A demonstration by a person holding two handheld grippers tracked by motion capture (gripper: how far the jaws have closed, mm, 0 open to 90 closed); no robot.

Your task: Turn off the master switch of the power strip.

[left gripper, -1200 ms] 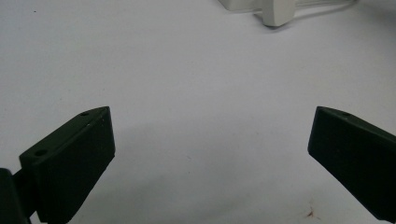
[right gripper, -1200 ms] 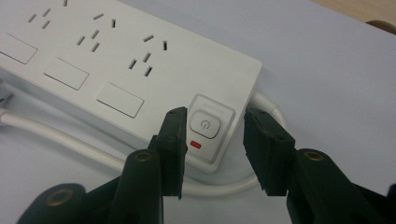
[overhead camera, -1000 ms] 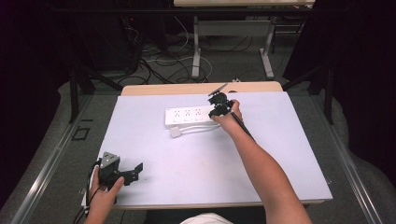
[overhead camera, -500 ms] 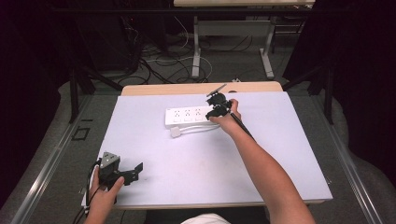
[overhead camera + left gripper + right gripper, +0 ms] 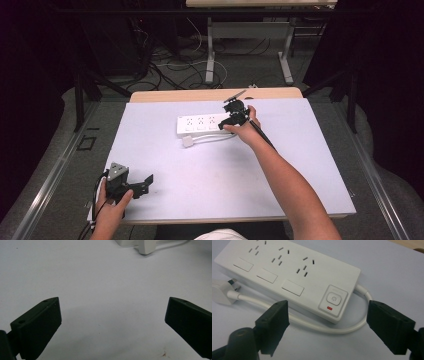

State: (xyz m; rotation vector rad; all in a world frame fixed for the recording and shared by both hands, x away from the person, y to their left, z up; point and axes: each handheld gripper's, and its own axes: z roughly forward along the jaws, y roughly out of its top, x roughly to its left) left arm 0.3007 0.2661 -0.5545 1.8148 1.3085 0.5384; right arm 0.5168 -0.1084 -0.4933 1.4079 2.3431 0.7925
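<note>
White power strip [image 5: 204,124] lies flat on the far middle of the pale table [image 5: 310,165], its long side running left to right, three socket groups facing up. In the right gripper view its power button [image 5: 333,298] sits at the near end, with a small red mark just below it. The strip's white cable [image 5: 317,326] leaves that end, loops round and runs back along the near side to the white plug [image 5: 187,141], which lies on the table just beside the strip's left end.

The right gripper [image 5: 231,118] hovers at the strip's right end. Its jaws have just been opening and now stand wide apart, with the button end and the cable loop seen between them; nothing is pinched, and whether a jaw tip touches the cable is hard to judge from this angle.

The left gripper [image 5: 142,183] rests at the near left corner of the table, well apart from the strip, jaws spread on nothing, bare tabletop between them.

Beyond the table's wooden far edge [image 5: 215,94], loose cables [image 5: 170,62] lie on the floor between the metal legs [image 5: 210,50] of another desk.
</note>
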